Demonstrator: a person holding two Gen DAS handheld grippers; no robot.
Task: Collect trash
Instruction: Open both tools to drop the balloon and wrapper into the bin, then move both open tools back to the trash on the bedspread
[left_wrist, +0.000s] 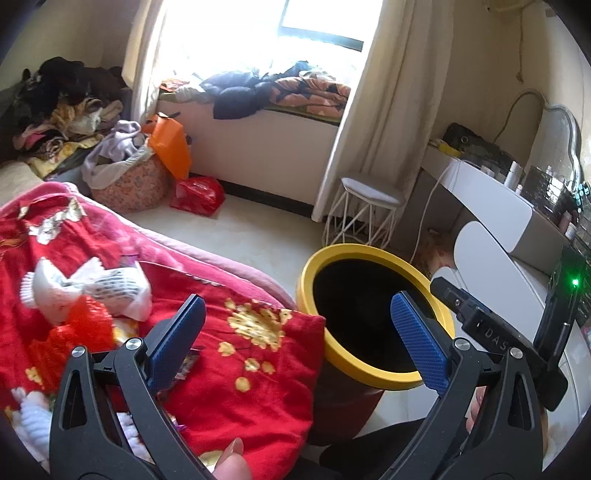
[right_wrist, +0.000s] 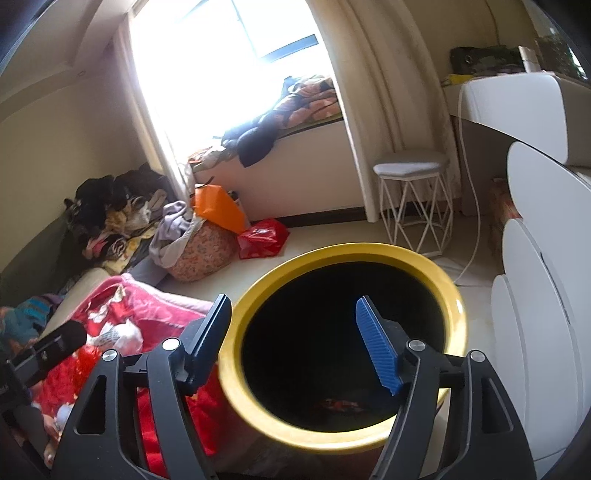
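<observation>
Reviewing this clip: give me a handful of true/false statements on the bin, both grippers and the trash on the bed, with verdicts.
1. The bin has a yellow rim. True.
2. The right gripper is shut on a wrapper. False: it is open and holds nothing, above the bin's mouth.
3. The left gripper is open. True.
4. The white wrapper lies inside the bin. False: it lies on the red blanket.
5. Something reddish lies at the bin's bottom in the right wrist view. True, though too dark to identify.
6. The stool lies on its side. False: it stands upright by the curtain.
</observation>
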